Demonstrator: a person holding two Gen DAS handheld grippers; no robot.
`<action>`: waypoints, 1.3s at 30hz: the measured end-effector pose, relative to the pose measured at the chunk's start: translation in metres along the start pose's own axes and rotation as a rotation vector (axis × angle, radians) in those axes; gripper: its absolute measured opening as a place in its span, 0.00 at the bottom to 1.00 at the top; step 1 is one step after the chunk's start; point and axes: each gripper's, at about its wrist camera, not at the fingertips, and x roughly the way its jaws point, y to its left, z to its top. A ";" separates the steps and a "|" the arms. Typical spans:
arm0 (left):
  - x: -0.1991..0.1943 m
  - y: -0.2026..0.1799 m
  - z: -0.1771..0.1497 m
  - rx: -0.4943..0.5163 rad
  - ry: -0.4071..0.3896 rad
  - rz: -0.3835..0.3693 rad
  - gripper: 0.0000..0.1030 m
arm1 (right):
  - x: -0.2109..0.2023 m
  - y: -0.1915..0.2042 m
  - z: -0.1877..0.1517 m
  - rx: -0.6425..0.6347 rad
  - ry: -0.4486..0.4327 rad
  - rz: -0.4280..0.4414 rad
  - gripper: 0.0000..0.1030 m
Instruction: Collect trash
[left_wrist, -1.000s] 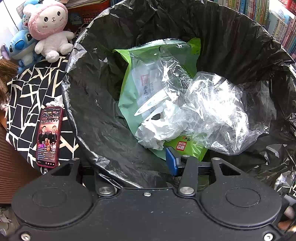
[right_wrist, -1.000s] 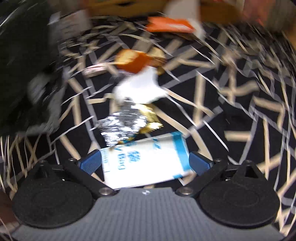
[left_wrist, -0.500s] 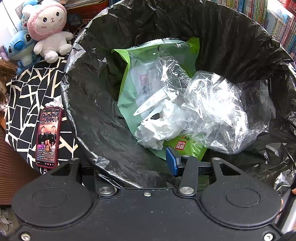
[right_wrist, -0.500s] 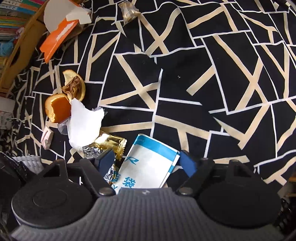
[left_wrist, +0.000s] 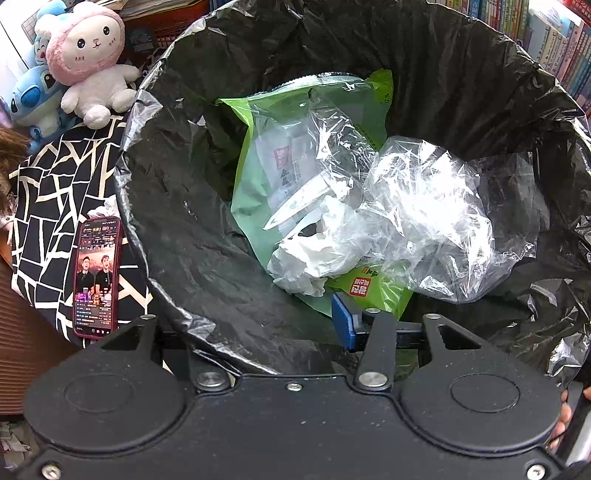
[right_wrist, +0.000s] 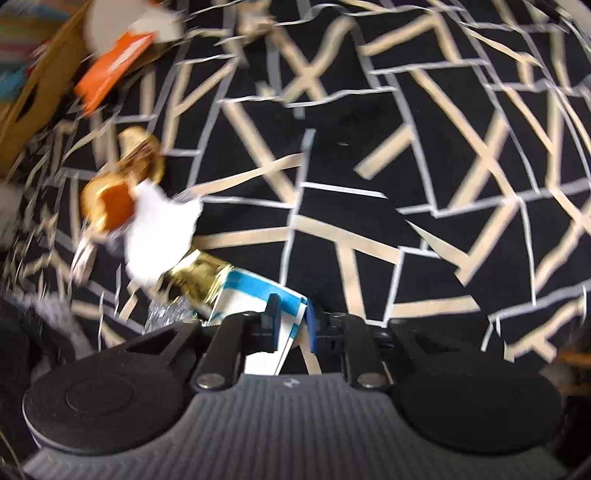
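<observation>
Left wrist view: black bin bag (left_wrist: 207, 236) fills most of the frame, mouth open. Inside it, centre: green packet (left_wrist: 251, 184), clear plastic (left_wrist: 424, 214) crumpled at centre right, white tissue (left_wrist: 299, 266) below centre.

Left hand-held gripper (left_wrist: 266, 332), bottom centre, grips the bag's near rim; one blue pad sits inside the bag, the other finger is hidden outside the rim.

Cloth (left_wrist: 48, 199), black with cream lines, at left. Plush toys (left_wrist: 88, 70) upper left. Phone (left_wrist: 98, 277) lower left, screen lit.

Right wrist view, blurred: same cloth (right_wrist: 369, 147) fills the frame. Right hand-held gripper (right_wrist: 291, 321), bottom centre, jaws closing, narrow gap, blue-and-white packet (right_wrist: 251, 295) between the pads and bent up. Gold wrapper (right_wrist: 195, 273) just left, touching the packet. White paper (right_wrist: 159, 232) and an orange piece (right_wrist: 114, 203) centre left. Orange card (right_wrist: 110, 74) upper left.
</observation>
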 end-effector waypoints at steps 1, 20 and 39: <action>0.000 0.000 0.000 0.000 -0.001 -0.001 0.45 | 0.000 0.002 -0.001 -0.043 0.015 -0.003 0.44; -0.003 0.004 -0.004 -0.016 -0.011 -0.018 0.46 | 0.032 0.072 -0.008 -0.136 0.054 -0.151 0.84; -0.001 0.000 0.000 -0.006 0.013 0.020 0.41 | -0.066 0.025 -0.032 -0.010 -0.206 0.042 0.19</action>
